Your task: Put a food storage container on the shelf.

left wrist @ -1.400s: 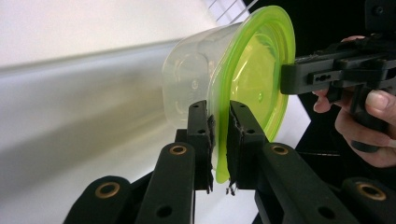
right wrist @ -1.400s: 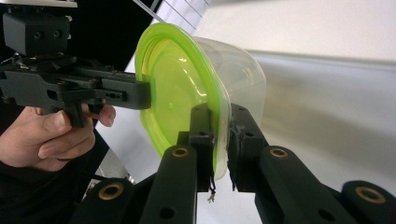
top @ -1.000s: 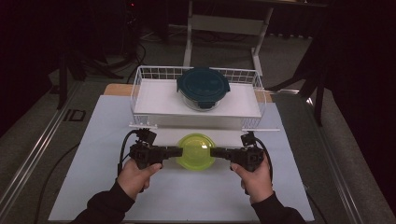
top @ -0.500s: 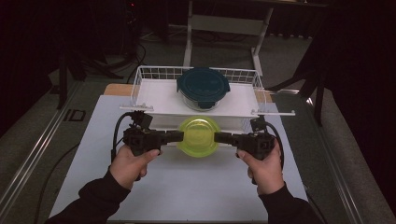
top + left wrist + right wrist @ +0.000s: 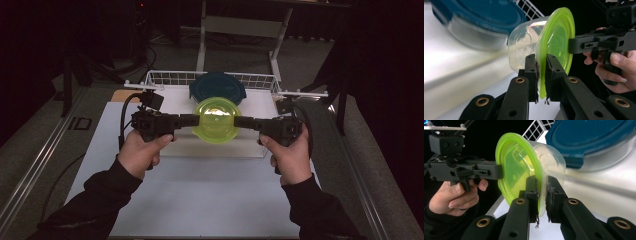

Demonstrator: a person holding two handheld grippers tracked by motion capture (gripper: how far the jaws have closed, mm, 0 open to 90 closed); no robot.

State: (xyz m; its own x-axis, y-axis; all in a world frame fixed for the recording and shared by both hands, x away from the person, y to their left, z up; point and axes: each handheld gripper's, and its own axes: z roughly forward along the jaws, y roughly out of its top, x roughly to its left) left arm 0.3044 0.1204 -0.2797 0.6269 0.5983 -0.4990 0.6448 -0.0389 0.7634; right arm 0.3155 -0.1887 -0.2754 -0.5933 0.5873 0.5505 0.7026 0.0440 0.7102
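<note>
A clear container with a lime-green lid [image 5: 216,119] hangs in the air, held level between both grippers. My left gripper [image 5: 196,120] is shut on the lid's left rim and my right gripper [image 5: 237,121] is shut on its right rim. In the left gripper view the jaws [image 5: 541,75] pinch the green lid's edge [image 5: 556,40]. The right gripper view shows the same pinch [image 5: 542,195] on the opposite edge of the lid [image 5: 516,165]. The container hovers above the front wall of a white wire basket [image 5: 165,77].
A round container with a dark blue lid [image 5: 217,86] sits inside the basket, just behind the held container. The basket stands on a white mat [image 5: 200,200] on the table. A metal stand [image 5: 240,25] rises behind the basket.
Both grippers have lifted the green-lidded container off the mat and carried it away from the person, up to the basket's front wall.
</note>
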